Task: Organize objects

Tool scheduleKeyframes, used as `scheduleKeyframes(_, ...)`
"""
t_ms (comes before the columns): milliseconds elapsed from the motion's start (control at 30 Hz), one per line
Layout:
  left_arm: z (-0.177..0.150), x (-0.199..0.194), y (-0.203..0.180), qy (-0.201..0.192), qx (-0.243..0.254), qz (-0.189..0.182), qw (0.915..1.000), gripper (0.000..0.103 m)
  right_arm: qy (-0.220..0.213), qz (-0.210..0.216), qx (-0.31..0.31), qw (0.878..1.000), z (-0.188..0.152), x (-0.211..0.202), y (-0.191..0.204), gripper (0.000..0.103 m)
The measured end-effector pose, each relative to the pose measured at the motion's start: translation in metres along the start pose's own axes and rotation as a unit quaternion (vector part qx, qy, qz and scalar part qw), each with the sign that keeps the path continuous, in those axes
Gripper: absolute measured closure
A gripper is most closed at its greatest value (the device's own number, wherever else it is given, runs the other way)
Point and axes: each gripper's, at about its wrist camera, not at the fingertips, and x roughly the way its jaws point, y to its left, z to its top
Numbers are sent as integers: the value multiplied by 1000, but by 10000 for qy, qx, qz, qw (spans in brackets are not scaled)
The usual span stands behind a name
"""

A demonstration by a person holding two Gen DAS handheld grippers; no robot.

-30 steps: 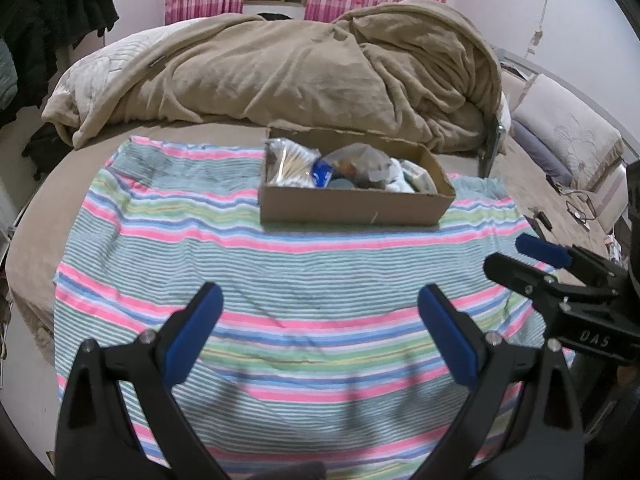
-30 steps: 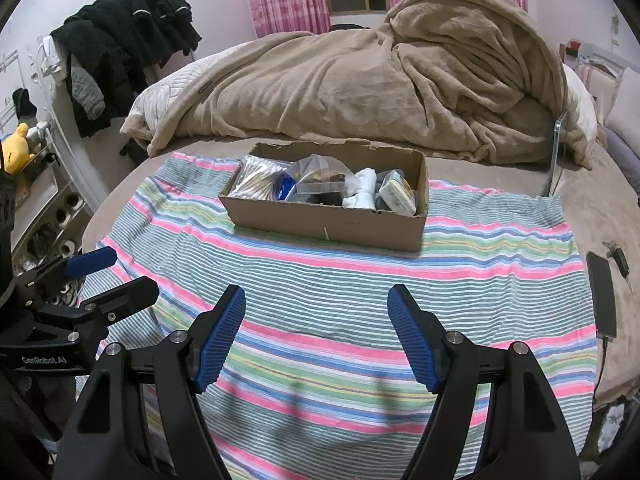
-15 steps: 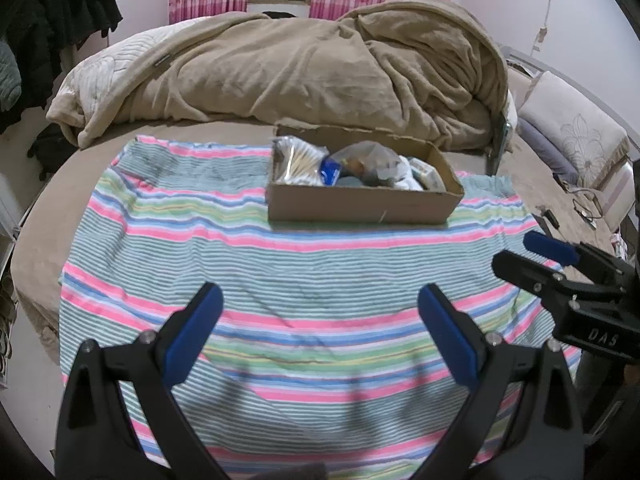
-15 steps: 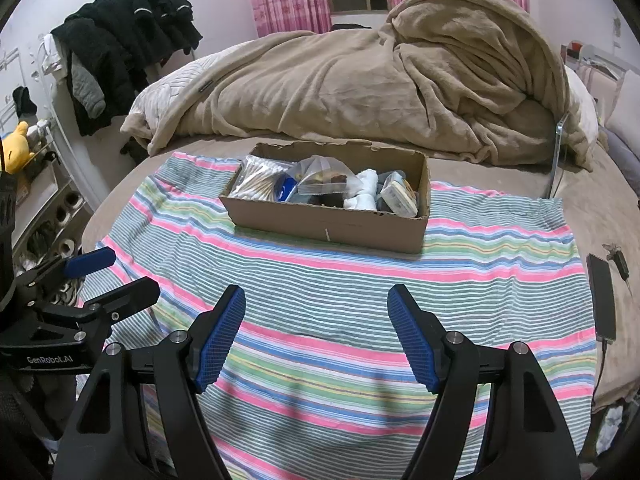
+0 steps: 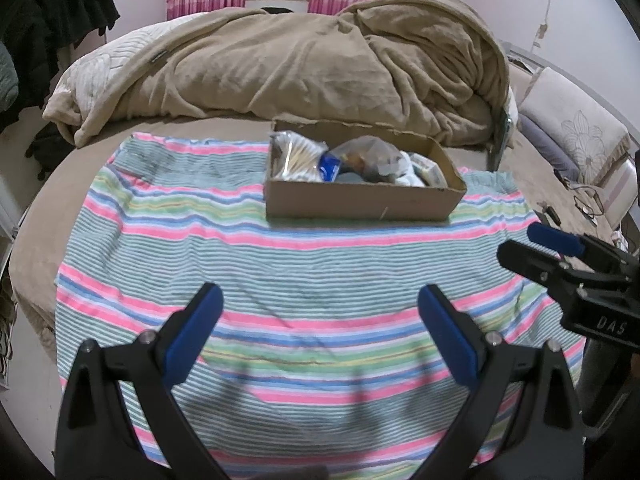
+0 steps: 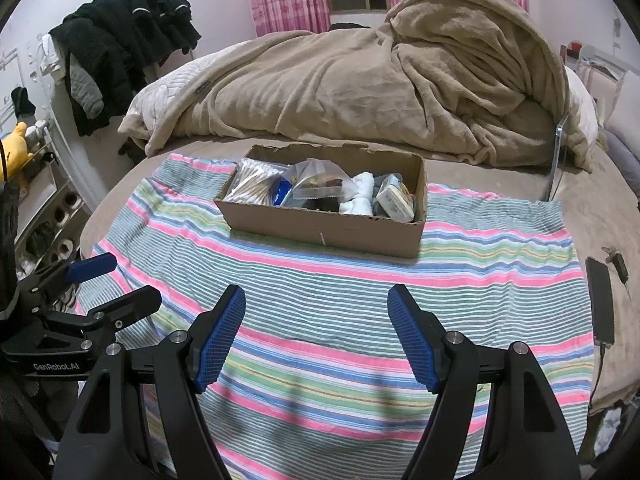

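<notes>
On the bed, a striped cloth point(image 6: 360, 320) lay spread flat, and a shallow cardboard box point(image 6: 328, 232) sat at its far side, just in front of a heaped tan blanket point(image 6: 380, 80). All the loose items in view lay inside the box; the cloth around it carried nothing else.

That arrangement fitted two stages equally well: the items gathered into the box as the finished result, or the items waiting in the box to be taken out and laid in order on the cloth. The pictures did not settle which.

In the box, from left to right in the right wrist view, lay a clear bag of cotton swabs point(image 6: 256, 184), a blue packet point(image 6: 282, 192) partly buried, a clear plastic bag point(image 6: 320, 180) with something dark inside, a white rolled cloth point(image 6: 362, 196) and a small printed pack point(image 6: 394, 200) leaning against the right wall. What lay beneath them was hidden.

The left tool point(image 5: 320, 332) hovered over the near part of the cloth with its jaws wide apart and nothing between them. The right tool point(image 6: 316, 332) hung beside it, also spread and empty. Both pointed toward the box, well short of it. A phone point(image 6: 600, 300) lay on the bed off the cloth's right edge.
</notes>
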Motion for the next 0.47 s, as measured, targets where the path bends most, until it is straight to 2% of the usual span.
scheduleKeyframes(467,5,18,5,121,-10,-5,9999,4,120,26,-9,9999,8,13,-6,26)
